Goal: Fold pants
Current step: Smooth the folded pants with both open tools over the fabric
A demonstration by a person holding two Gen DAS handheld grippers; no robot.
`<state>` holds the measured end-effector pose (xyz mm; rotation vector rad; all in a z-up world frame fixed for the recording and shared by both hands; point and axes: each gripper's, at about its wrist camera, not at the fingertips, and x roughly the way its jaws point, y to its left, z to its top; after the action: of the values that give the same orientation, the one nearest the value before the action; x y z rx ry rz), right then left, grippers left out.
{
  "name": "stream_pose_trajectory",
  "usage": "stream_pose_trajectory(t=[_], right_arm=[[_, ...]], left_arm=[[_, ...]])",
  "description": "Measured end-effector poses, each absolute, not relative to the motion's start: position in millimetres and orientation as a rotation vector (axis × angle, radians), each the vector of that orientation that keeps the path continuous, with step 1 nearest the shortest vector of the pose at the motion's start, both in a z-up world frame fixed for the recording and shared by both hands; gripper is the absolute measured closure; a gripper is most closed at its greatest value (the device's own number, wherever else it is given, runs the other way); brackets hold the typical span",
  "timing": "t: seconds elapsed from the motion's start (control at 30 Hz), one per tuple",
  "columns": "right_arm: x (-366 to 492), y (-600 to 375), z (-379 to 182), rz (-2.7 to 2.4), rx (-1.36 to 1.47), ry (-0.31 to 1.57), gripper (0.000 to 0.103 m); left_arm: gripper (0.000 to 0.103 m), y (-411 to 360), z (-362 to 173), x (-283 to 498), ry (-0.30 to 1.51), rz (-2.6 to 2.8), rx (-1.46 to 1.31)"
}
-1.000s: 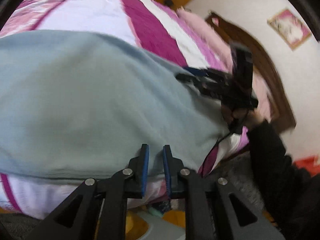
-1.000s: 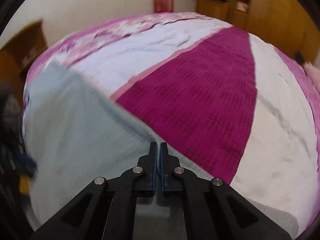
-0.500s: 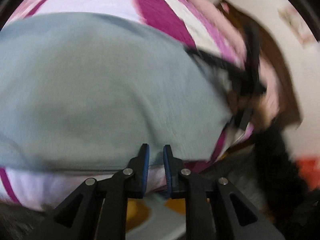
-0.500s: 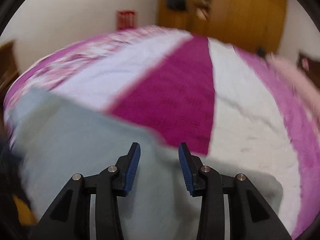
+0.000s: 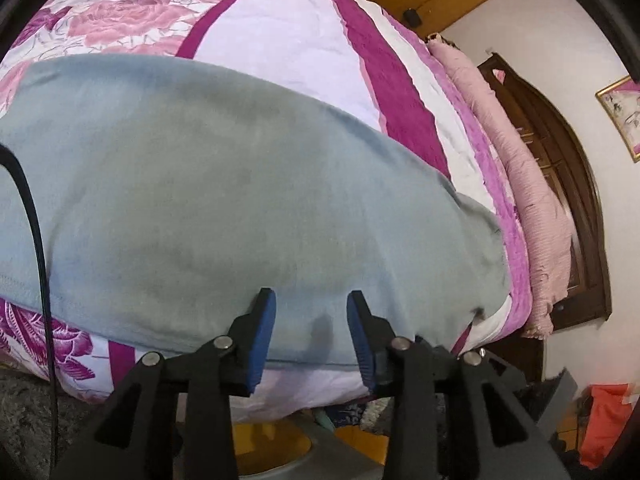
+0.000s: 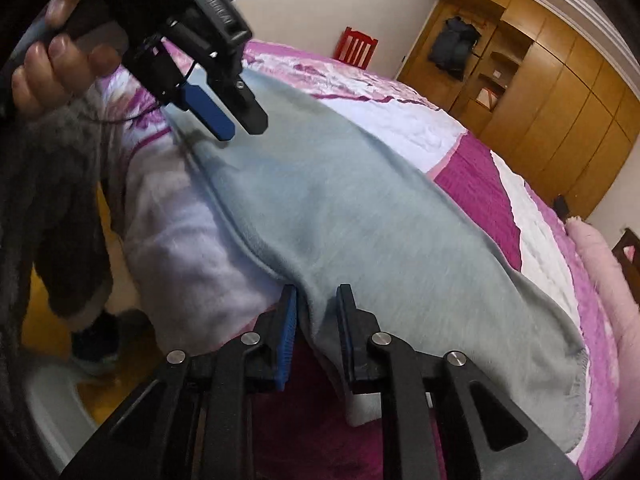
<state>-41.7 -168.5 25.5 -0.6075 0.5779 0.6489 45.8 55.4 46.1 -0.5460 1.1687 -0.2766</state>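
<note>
We found the pants [image 5: 224, 208] lying flat along the near edge of the bed [image 5: 288, 44]. Left gripper [image 5: 308, 332] had just opened, empty, above the hem. Right gripper [image 6: 316, 320] was narrowing around a fabric ridge, pad contact unclear. Next, we judged: secure both edge grips, then fold.

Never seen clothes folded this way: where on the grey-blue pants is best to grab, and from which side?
Probably the long near edge of the pants, running along the rim of the bed. Come from the bedside, low; the cloth lies flat, so only its edges can be pinched.
</note>
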Motion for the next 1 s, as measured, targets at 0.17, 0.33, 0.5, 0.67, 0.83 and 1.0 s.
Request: stream_pose_trajectory(t=[0.17, 0.33, 0.5, 0.67, 0.83, 1.0], right_arm=[[-37.4, -170.0, 22.7, 0.683, -0.591, 0.611, 0.096], [-50.7, -174.2, 30.5, 0.72, -0.595, 0.607, 0.098], [-62.7, -164.0, 13.2, 0.716, -0.743, 0.595, 0.099], [-63.7, -161.6, 3.4, 0.73, -0.8, 0.625, 0.098], [-44.7, -183.5, 29.0, 0.793, -0.569, 0.705, 0.084], [16.0, -288.2, 78.9, 0.625, -0.05, 0.684, 0.065]], left_arm=[[0.065, 83.5, 52.3, 36.7, 1.111, -0.246, -0.628], [0.065, 103.3, 47.1, 31.6, 1.108, -0.218, -0.685], [0.065, 100.5, 40.6, 30.9, 1.143, -0.202, -0.647], [0.065, 106.8, 37.3, 27.5, 1.153, -0.161, -0.636], [0.07, 133.3, 37.9, 13.8, 1.096, -0.009, -0.653], [0.07, 115.8, 58.2, 0.6, 0.964, 0.019, -0.522]])
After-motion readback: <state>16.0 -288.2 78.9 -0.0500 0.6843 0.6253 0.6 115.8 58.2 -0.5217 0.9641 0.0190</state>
